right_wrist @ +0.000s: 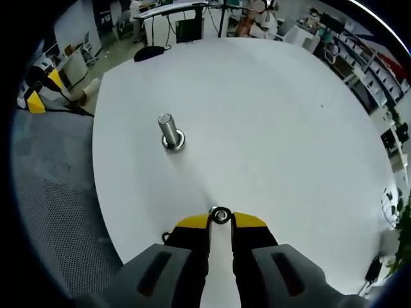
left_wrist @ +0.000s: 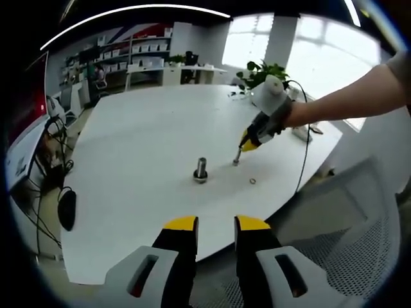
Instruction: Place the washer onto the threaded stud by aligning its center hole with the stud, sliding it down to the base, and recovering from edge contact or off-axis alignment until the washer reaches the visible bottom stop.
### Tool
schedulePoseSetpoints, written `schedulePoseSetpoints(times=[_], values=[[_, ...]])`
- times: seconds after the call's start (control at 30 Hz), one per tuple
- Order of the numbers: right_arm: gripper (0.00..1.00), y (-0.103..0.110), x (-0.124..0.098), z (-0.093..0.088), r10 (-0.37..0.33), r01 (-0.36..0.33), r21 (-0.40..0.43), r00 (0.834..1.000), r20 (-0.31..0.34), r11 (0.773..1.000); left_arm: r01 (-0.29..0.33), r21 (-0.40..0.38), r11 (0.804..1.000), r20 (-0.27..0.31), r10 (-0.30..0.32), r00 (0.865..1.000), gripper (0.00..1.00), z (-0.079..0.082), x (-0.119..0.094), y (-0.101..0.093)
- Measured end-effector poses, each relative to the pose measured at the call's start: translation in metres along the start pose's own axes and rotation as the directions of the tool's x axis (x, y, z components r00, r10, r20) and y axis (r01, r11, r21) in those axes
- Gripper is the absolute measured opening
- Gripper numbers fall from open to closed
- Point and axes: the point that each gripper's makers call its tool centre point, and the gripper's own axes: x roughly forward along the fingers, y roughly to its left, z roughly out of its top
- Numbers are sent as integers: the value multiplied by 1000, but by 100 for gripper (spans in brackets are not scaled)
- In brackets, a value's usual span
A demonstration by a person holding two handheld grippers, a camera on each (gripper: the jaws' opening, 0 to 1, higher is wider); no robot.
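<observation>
A: Where's the small silver metal washer?

B: Pinched between the right gripper's yellow-tipped jaws, low over the round white table. The upright silver threaded stud stands at about eleven o'clock from it, well apart. A second small ring lies on the table at four o'clock from the stud.

A: Room to move?

B: Bare tabletop all round the stud; the table edge is near the left gripper, whose jaws are parted and hold nothing.

A: Any writing?

B: None legible.
</observation>
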Motion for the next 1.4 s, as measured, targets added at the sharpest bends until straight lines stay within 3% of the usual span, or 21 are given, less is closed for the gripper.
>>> schedulePoseSetpoints(times=[0.3, 0.7, 1.2, 1.4], values=[[14, 0, 16, -5, 20, -22, -43, 999, -49, 999, -1, 0, 1000, -8, 1, 1000, 20, -2, 0, 1], [14, 1, 37, -10, 57, -59, -21, 993, -100, 998, -9, -3, 1000, -14, 9, 1000, 20, -2, 2, 2], [14, 16, 43, -26, 88, -99, -56, 981, -173, 994, -16, -3, 1000, -15, 16, 1000, 20, -3, 2, 3], [14, 17, 42, -22, 90, -96, -35, 984, -154, 995, -15, -2, 1000, -14, 15, 1000, 20, -3, 2, 3]])
